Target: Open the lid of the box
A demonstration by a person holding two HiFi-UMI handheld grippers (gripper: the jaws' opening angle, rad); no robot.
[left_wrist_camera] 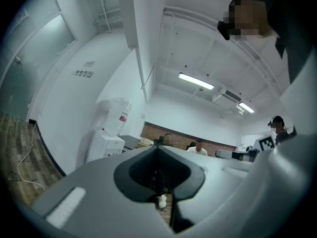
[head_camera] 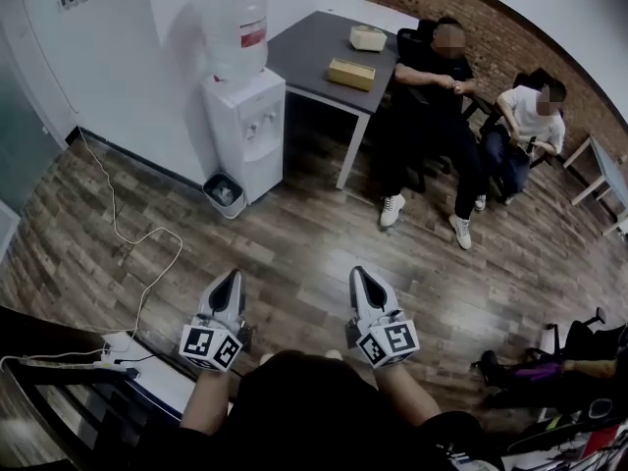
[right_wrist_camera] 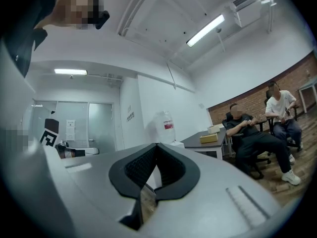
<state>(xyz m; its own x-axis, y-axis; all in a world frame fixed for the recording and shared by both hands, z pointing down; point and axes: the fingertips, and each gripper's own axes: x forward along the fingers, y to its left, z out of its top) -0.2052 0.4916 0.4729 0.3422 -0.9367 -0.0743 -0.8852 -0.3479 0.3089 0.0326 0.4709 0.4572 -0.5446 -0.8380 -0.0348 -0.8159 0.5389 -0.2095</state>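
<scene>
Low in the frame, the left gripper [head_camera: 233,281] and right gripper [head_camera: 361,275] are held side by side above the wooden floor [head_camera: 294,253], each with its jaws pressed together on nothing; a tan box [head_camera: 351,73] and a paler box [head_camera: 368,37] sit on the grey table [head_camera: 309,52] at upper centre, well apart from both grippers; a water dispenser [head_camera: 245,130] stands just left of the table; two seated people [head_camera: 432,116] are at upper right.
</scene>
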